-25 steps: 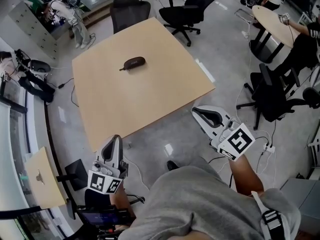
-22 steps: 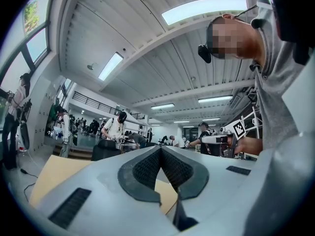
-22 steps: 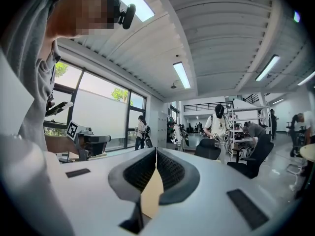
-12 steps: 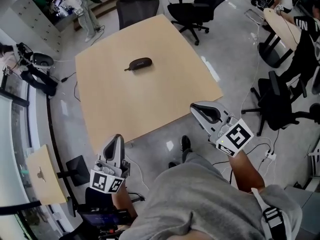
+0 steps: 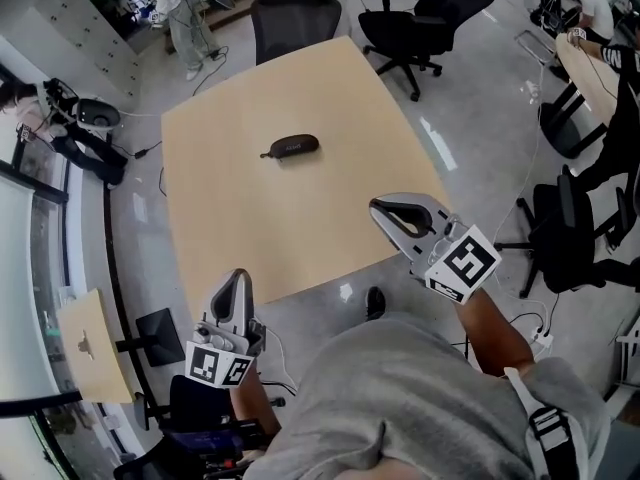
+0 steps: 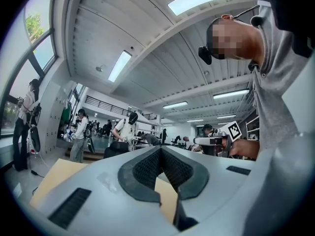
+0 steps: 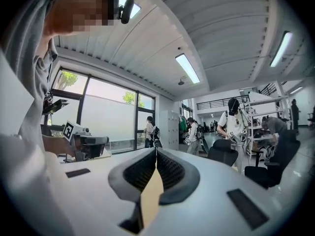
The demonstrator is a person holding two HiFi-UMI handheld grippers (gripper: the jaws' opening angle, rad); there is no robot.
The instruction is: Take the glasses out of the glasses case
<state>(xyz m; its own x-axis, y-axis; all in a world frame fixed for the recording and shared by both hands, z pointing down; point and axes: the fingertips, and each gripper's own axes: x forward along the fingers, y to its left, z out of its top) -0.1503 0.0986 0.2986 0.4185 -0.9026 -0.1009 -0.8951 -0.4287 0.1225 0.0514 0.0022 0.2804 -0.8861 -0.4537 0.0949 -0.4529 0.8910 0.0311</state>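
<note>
A dark, closed glasses case (image 5: 291,146) lies on the far half of the light wooden table (image 5: 260,218), seen only in the head view. My left gripper (image 5: 238,278) is held below the table's near left corner, off the tabletop, jaws shut and empty. My right gripper (image 5: 379,209) hangs at the table's near right edge, also shut with nothing in it. Both are well short of the case. The left gripper view shows its shut jaws (image 6: 160,150), the right gripper view its shut jaws (image 7: 156,151). Both views look level across the room.
Two black office chairs (image 5: 290,13) (image 5: 425,13) stand behind the table, another (image 5: 575,238) to the right. A small wooden side table (image 5: 85,343) is at the lower left. Cables and gear lie on the floor at left. Several people stand in the background.
Both grippers have moved forward toward the table. The right one has gone from over the floor to the table's near right edge. Jaws stay shut.
</note>
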